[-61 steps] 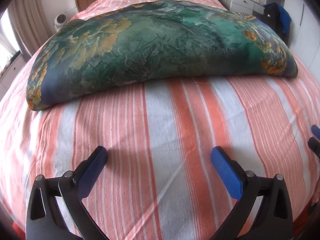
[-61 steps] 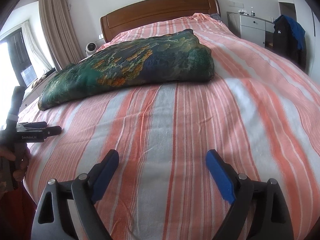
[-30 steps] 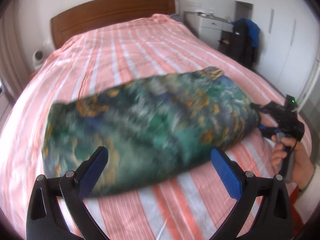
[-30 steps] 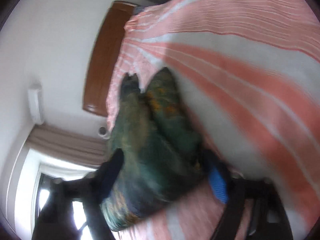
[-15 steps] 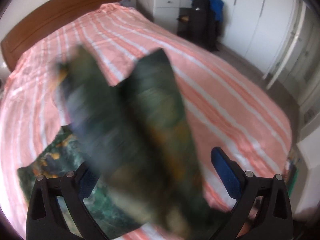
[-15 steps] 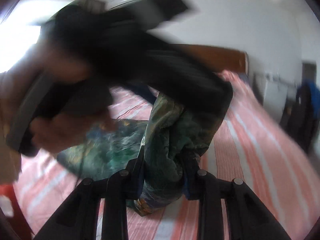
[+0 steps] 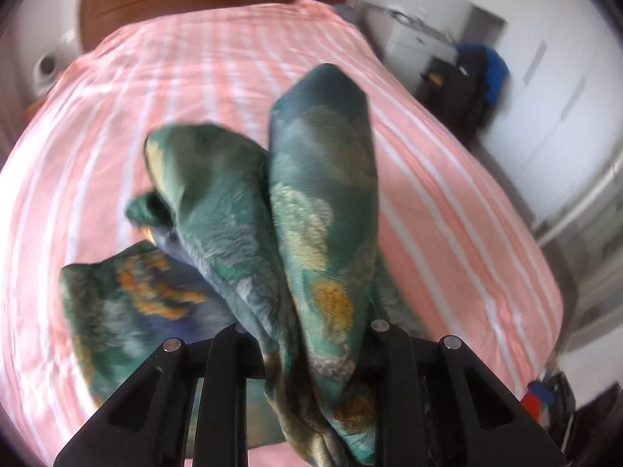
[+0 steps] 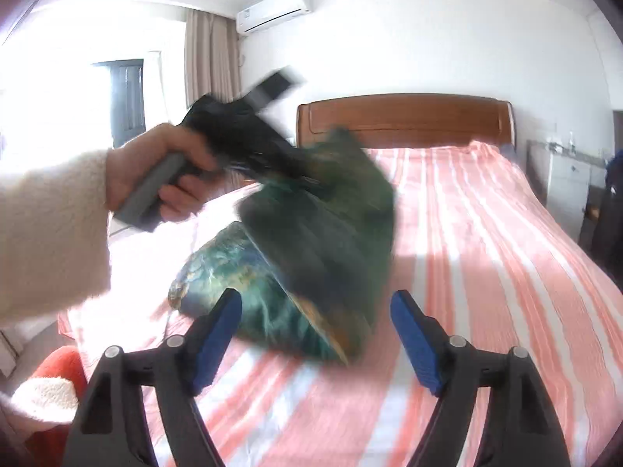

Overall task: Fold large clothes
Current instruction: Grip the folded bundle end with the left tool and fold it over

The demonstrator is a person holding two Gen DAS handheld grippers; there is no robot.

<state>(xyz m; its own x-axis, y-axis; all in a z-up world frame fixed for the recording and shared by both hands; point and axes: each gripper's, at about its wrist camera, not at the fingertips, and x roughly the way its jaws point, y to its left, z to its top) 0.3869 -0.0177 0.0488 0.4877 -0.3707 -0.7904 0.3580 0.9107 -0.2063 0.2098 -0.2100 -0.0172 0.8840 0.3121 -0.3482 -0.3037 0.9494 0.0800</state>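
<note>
Since two seconds ago the green garment [image 7: 323, 210] has risen off the bed [image 7: 447, 194], left claw [image 7: 311, 334] clamped on it, right claw [image 8: 315, 334] gaping empty; the fold-over is under way, and the next move likely calls for laying it flat.

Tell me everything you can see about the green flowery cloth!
The green cloth is big, soft and a little shiny, patterned with teal, blue and orange-yellow flowers. The left gripper is shut on a bunch of it and lifts that part up in two hanging folds, blurred by movement. The lower part lies crumpled on the striped pink bedsheet. The right gripper is open and empty, not touching it.
</note>
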